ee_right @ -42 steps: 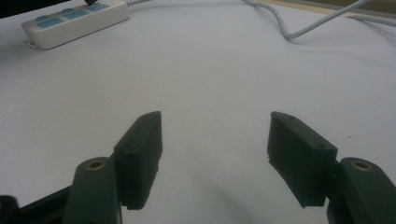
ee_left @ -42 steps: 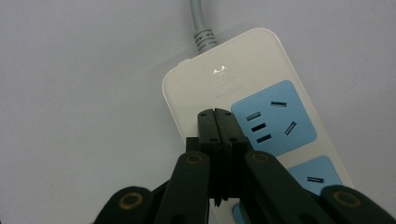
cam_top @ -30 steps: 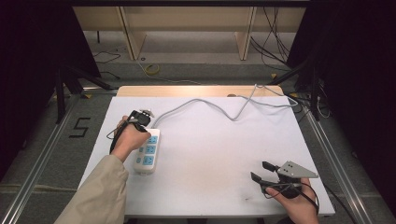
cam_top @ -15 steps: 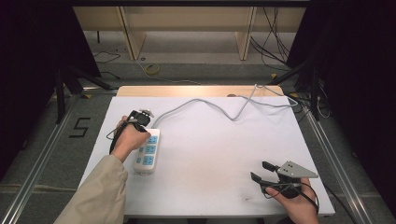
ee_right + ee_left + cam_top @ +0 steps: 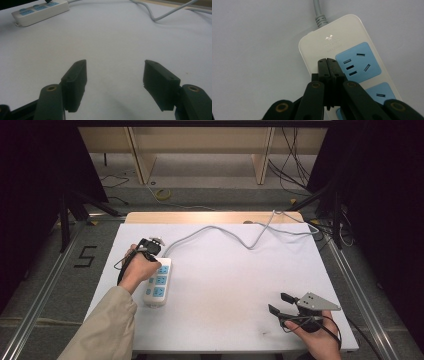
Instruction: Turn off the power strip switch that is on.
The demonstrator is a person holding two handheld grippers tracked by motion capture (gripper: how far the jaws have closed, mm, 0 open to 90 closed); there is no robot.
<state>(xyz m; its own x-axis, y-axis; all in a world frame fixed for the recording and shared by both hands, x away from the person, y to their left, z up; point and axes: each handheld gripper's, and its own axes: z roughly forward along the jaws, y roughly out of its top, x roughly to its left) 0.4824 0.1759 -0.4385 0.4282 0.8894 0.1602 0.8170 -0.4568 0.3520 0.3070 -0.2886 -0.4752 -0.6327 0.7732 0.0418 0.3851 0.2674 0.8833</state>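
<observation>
Over on the left half of the white table (image 5: pixel 235 280), the power strip (image 5: pixel 156 285) lies flat with its three blue sockets facing up, its grey cord (image 5: pixel 225 231) snaking off toward the far edge. The left gripper (image 5: pixel 328 65) has its jaws pressed fully together with nothing between them, the closed tip resting on or just above the white end of the strip, beside the first blue socket (image 5: pixel 358 62) and near what looks like a small switch at the strip's edge. I'd guess the tip is meant to press something there. The risk is that a push from this angle slides the light strip along the smooth table instead, or that the narrow tip slips off the rounded plastic and lands in a socket slot. The cord, lying slack, would not hold the strip back. The right gripper (image 5: pixel 115 82) sits well apart at the near right corner, jaws wide open and empty, too far away to steady anything. From above, the person's left hand (image 5: pixel 140 267) covers the contact point, so I cannot tell whether the tip is actually touching. The switch itself is barely a bump in the left gripper view, and the strip's lower sockets are cut off behind the jaws.
</observation>
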